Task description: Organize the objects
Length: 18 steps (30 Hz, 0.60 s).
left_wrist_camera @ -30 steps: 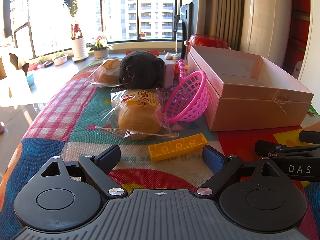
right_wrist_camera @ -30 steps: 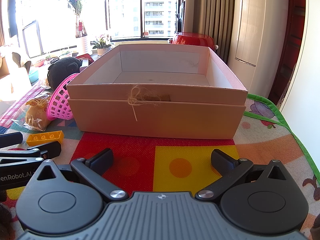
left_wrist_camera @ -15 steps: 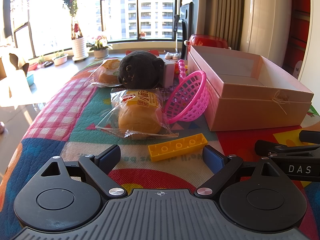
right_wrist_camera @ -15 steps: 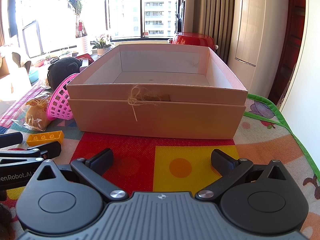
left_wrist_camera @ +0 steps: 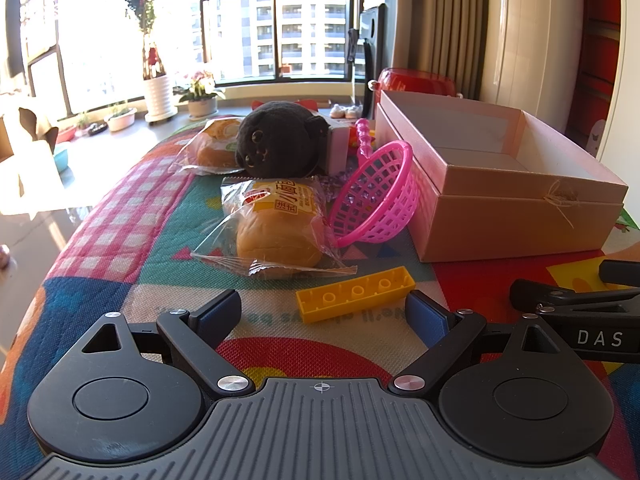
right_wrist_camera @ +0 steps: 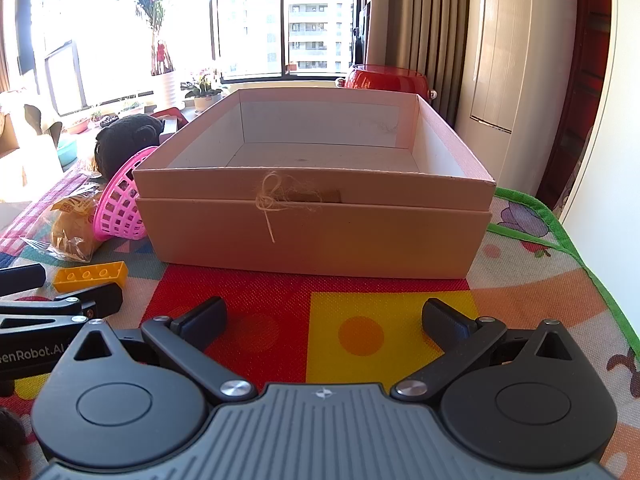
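My left gripper [left_wrist_camera: 322, 310] is open, low over the mat, and holds nothing. Just beyond its fingertips lies a yellow toy brick [left_wrist_camera: 355, 293] [right_wrist_camera: 91, 276]. Behind the brick is a bagged bun [left_wrist_camera: 278, 230], then a tipped pink basket [left_wrist_camera: 376, 196] leaning on an open pink box [left_wrist_camera: 516, 208]. A black plush toy [left_wrist_camera: 280, 142] and a second bagged bun [left_wrist_camera: 214, 146] lie farther back. My right gripper [right_wrist_camera: 324, 322] is open and faces the box's [right_wrist_camera: 316, 236] front wall, with nothing between its fingers. The box looks empty inside.
A colourful play mat [left_wrist_camera: 120, 216] covers the table. A small white box [left_wrist_camera: 338, 144] sits beside the plush toy. A red pot [right_wrist_camera: 386, 78] stands behind the pink box. The table's right edge [right_wrist_camera: 592, 264] is close to a wall. Each gripper shows at the edge of the other's view.
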Tool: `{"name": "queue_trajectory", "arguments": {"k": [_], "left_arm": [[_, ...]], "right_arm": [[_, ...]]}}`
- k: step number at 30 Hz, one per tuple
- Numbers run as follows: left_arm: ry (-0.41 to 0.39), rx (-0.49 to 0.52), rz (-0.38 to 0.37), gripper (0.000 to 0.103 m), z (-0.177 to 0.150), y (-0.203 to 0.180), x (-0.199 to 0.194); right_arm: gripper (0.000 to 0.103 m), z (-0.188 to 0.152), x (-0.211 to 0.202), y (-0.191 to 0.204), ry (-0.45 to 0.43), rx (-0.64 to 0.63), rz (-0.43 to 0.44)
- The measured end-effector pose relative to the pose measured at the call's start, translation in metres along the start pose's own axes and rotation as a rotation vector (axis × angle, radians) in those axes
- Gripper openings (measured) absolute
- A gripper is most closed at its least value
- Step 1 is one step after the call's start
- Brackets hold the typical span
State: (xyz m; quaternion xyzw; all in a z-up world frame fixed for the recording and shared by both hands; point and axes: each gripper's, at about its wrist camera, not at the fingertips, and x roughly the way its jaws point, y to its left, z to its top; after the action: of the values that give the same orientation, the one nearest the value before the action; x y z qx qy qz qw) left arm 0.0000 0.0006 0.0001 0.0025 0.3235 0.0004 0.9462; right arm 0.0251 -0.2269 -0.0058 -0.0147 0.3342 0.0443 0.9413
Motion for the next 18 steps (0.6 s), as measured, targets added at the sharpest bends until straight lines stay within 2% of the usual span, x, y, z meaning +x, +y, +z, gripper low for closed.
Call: {"name": "queue_trajectory", "arguments": {"k": [11, 15, 18], "left_arm": [[-0.002, -0.005, -0.006, 0.093, 0.000, 0.002, -0.001], [0.000, -0.017, -0.062, 0.088, -0.002, 0.009, -0.017], [-0.046, -0.018, -0.101, 0.088, 0.001, 0.022, -0.034]], "right_arm": [[0.103, 0.000, 0.000, 0.000, 0.000, 0.000, 0.000], [0.103, 0.000, -0.001, -0.001, 0.000, 0.000, 0.000], [0.103, 0.000, -0.002, -0.001, 0.000, 0.000, 0.001]]}}
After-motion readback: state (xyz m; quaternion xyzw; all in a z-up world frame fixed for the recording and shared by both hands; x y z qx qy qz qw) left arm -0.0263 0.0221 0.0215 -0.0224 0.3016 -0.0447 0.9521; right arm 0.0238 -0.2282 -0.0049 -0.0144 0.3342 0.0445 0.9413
